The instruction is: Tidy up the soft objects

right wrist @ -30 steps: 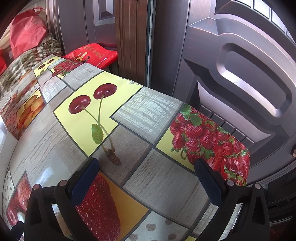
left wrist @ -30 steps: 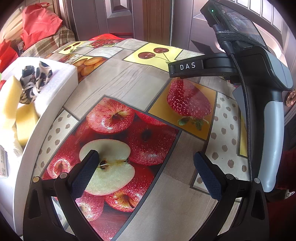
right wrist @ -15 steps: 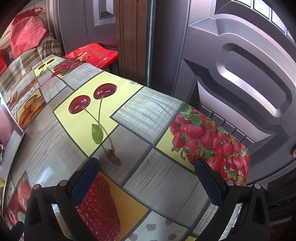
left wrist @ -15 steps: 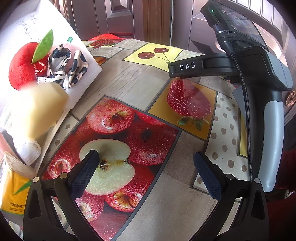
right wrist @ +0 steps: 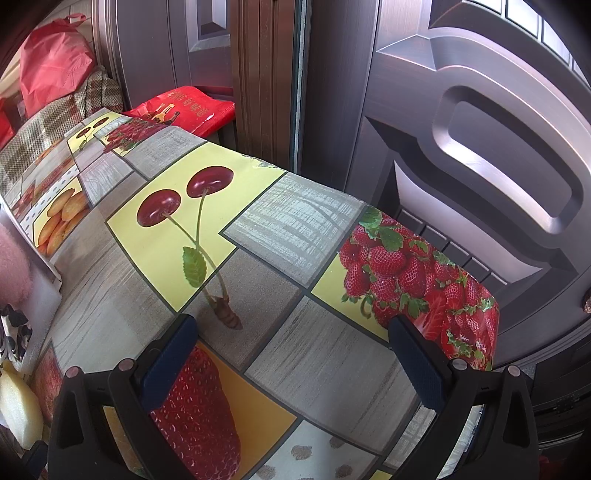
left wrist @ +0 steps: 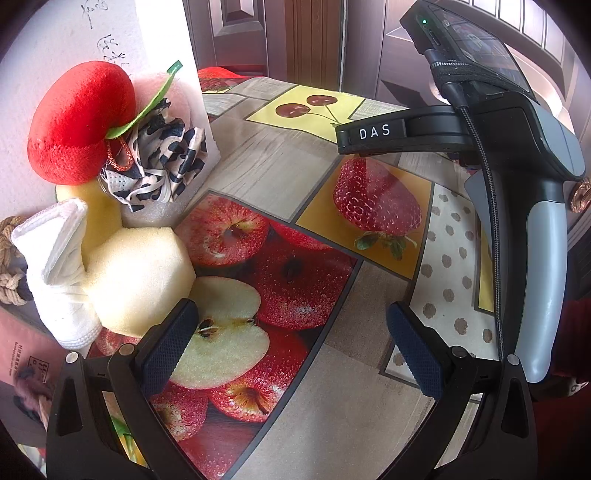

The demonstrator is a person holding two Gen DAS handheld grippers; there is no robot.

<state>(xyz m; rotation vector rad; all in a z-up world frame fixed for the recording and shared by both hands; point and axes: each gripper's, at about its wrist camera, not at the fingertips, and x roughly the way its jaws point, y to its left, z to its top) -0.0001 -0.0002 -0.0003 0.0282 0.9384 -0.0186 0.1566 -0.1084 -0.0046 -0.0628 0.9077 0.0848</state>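
Note:
Soft objects are spilling from a tipped white foam box (left wrist: 110,33) at the left of the left wrist view: a red plush apple (left wrist: 79,122), a black-and-white patterned cloth (left wrist: 162,162), a yellow sponge block (left wrist: 136,273) and a white folded cloth (left wrist: 61,269). The sponge rests on the fruit-print tablecloth (left wrist: 295,424) just beyond my left gripper's left fingertip (left wrist: 166,343). My left gripper (left wrist: 291,347) is open and empty. My right gripper (right wrist: 295,362) is open and empty over the tablecloth (right wrist: 325,362); its body shows in the left wrist view (left wrist: 517,184).
A knotted rope (left wrist: 9,258) and a pink package (left wrist: 22,350) lie at the far left. A pink fluffy item (right wrist: 13,266) and the sponge (right wrist: 16,410) show at the right wrist view's left edge. Dark doors (right wrist: 480,147) and a red bag (right wrist: 184,110) stand behind the table edge.
The white foam box has tipped up at the left, and the apple, cloths and sponges have slid out toward my left gripper. Both grippers have stayed still and open.

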